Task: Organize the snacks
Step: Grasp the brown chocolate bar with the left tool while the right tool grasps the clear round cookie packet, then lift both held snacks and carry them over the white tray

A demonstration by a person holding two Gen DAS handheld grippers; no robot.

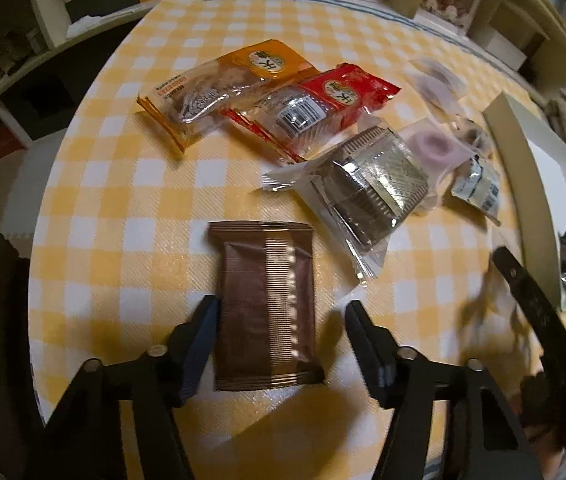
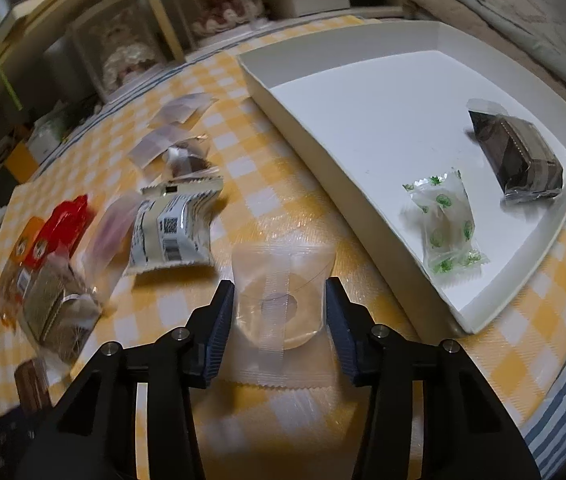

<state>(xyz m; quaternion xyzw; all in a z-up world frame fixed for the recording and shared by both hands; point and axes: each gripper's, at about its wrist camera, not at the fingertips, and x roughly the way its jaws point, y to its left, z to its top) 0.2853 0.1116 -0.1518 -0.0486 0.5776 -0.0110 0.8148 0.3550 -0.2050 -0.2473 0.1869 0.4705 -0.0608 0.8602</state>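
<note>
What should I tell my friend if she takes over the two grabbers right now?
Left gripper: jaws around the brown snack pack; one finger touches its edge, the other stands apart, so no grip.
Right gripper: jaws on both sides of the clear ring-snack packet, right at its edges; a firm pinch is hard to tell.
Done: a green-leaf candy and a dark wrapped cake lie in the white tray.
Left: the orange pack, red pack, clear-wrapped cake, white barcode pack and small clear packets sit on the checked cloth.
</note>
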